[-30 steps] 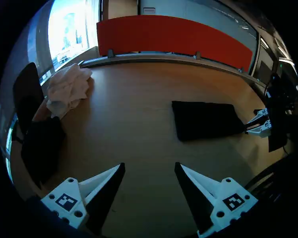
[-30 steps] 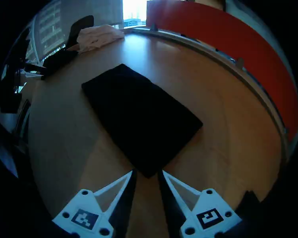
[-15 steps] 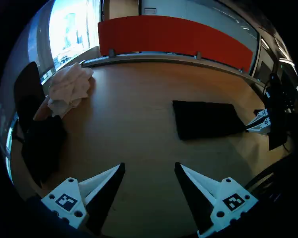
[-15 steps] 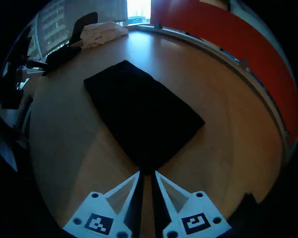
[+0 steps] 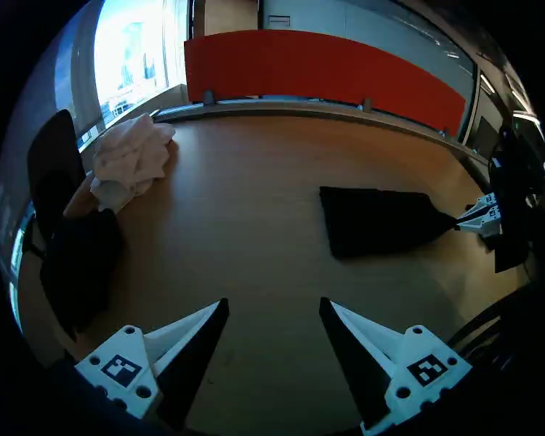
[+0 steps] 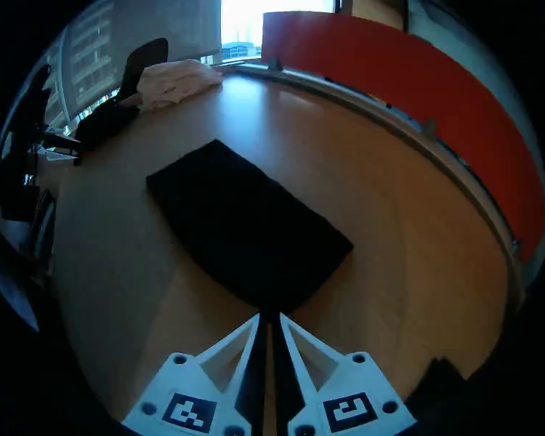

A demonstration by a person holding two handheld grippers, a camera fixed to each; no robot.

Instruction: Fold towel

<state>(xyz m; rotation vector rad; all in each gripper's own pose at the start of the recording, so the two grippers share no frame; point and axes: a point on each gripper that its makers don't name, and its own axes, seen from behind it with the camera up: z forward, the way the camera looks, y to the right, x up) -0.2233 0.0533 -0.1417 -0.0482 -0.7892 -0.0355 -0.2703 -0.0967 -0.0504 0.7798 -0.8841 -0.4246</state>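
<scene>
Where the fingers of the right gripper (image 6: 270, 321) meet, all but closed, they pinch the near corner of the black towel (image 6: 243, 225). Tool is held low, aimed along the wooden table (image 6: 418, 240). The rest of the towel lies flat. Left gripper (image 5: 272, 305): fingers spread wide, gripping nothing, hovering over bare wood, well apart from the towel. White cloth heap (image 5: 131, 152) sits at the table's far edge.
</scene>
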